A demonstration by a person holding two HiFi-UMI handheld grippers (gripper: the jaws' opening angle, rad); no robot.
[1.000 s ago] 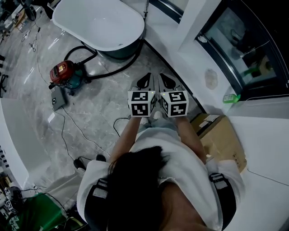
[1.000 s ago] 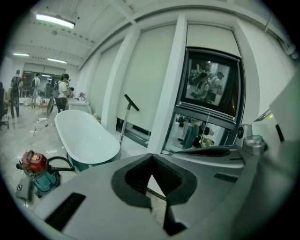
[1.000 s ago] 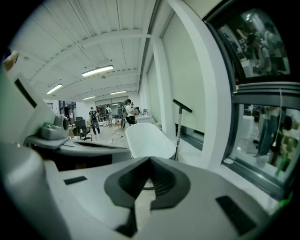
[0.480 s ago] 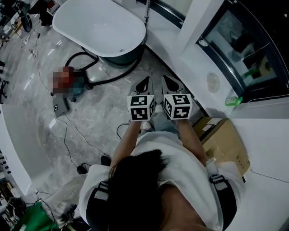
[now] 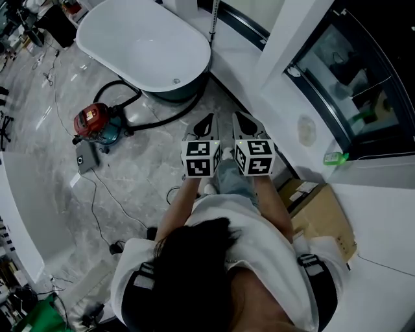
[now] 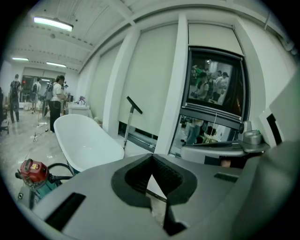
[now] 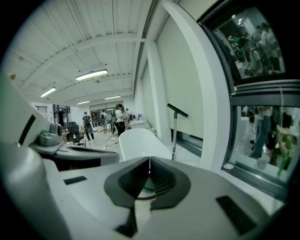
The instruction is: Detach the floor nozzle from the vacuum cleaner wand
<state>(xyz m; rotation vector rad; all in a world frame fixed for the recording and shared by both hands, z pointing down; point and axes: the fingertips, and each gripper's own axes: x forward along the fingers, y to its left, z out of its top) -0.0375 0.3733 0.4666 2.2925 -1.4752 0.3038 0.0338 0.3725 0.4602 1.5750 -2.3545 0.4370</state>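
A red and teal vacuum canister (image 5: 91, 120) (image 6: 32, 172) sits on the marble floor, left of the bathtub. Its black hose (image 5: 163, 115) loops along the tub's foot. A thin metal wand (image 5: 211, 18) (image 6: 126, 129) (image 7: 174, 135) leans upright against the window wall behind the tub, with a black crosspiece (image 6: 134, 105) at its top end. My left gripper (image 5: 206, 123) (image 6: 151, 161) and right gripper (image 5: 242, 122) (image 7: 149, 161) are side by side at chest height, pointing at the tub and wall. Both are shut with nothing between the jaws. Neither is near the wand.
A white oval bathtub (image 5: 104, 29) (image 6: 82, 140) stands ahead on the left. A grey box (image 5: 85, 155) with a cable lies by the canister. A cardboard box (image 5: 321, 211) sits at my right. A white ledge and window (image 5: 337, 71) run along the right. People stand far off.
The person has stepped forward, and both grippers have moved together toward the tub and the window wall. Both have stayed shut.
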